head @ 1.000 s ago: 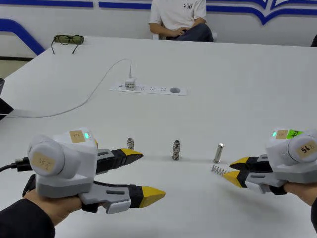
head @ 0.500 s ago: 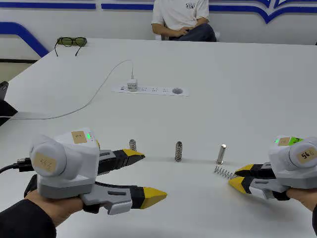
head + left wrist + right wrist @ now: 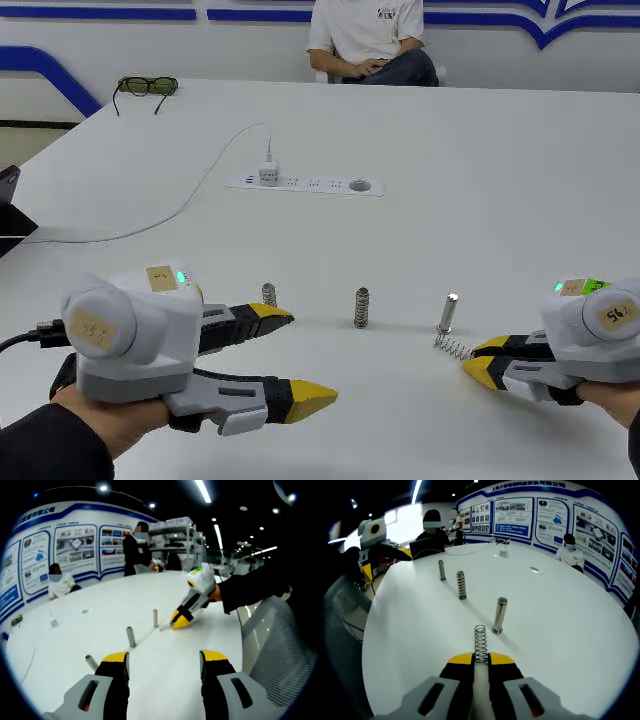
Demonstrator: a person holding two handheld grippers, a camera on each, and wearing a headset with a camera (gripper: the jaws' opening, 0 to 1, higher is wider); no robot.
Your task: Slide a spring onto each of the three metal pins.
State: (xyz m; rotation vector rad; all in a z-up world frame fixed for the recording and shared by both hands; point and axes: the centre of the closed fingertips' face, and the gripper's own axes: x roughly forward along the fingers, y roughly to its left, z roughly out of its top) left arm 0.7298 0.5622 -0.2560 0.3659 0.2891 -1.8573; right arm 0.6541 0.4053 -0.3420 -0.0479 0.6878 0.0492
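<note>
- right hand-held gripper point(image 3: 478, 358): yellow-tipped jaws are pinched nearly together on the near end of the thin silver wire spring point(image 3: 450, 346). The spring sticks straight out ahead of the tips.
- bare silver metal pin point(image 3: 447, 312): stands upright on the white desk point(image 3: 450, 220), just beyond the spring's free end. In the right gripper view it sits slightly right of the jaw line.
- Change over the last second is small. Relative to the pin, the spring's free end has crept closer to the pin's foot. It stays low and near level, not raised to the pin top. Can't tell if it touches the desk.
- My read: the grasp is done but threading hasn't started. The spring needs lifting and tipping upright over the pin top.
- Further out to the right hand-held gripper's left, the middle sprung pin point(image 3: 361, 307) and far sprung pin point(image 3: 268, 293) already carry springs, so two of three are done.
- left hand-held gripper point(image 3: 300, 355): jaws wide apart and empty, unchanged. The far sprung pin is just ahead of its upper jaw.
</note>
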